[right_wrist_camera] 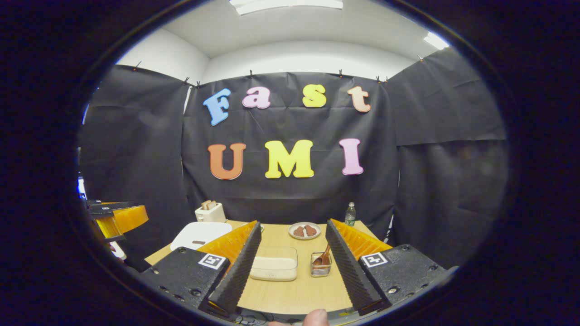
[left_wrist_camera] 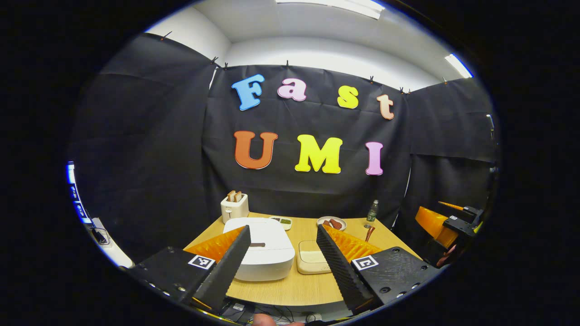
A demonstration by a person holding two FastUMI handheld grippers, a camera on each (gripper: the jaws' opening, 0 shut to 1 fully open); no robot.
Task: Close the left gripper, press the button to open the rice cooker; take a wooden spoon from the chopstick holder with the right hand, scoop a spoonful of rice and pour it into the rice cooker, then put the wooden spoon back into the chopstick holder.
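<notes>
A white rice cooker [left_wrist_camera: 263,249] with its lid down sits on the left of the wooden table [left_wrist_camera: 290,290]; it also shows in the right gripper view [right_wrist_camera: 199,234]. Beside it lies a clear box of rice [right_wrist_camera: 274,268], seen too in the left gripper view [left_wrist_camera: 311,260]. A wooden spoon [right_wrist_camera: 323,258] stands in a small metal chopstick holder [right_wrist_camera: 320,268]. My left gripper [left_wrist_camera: 283,233] is open, held above the table's near edge facing the cooker. My right gripper [right_wrist_camera: 293,228] is open as well, raised in front of the rice box and holder, touching nothing.
At the back of the table stand a white toaster [left_wrist_camera: 234,207] with bread slices, a small dish [left_wrist_camera: 282,222], a plate with brown food [right_wrist_camera: 304,230] and a green bottle [right_wrist_camera: 349,214]. Black cloth walls close the booth. Cables hang below the near table edge.
</notes>
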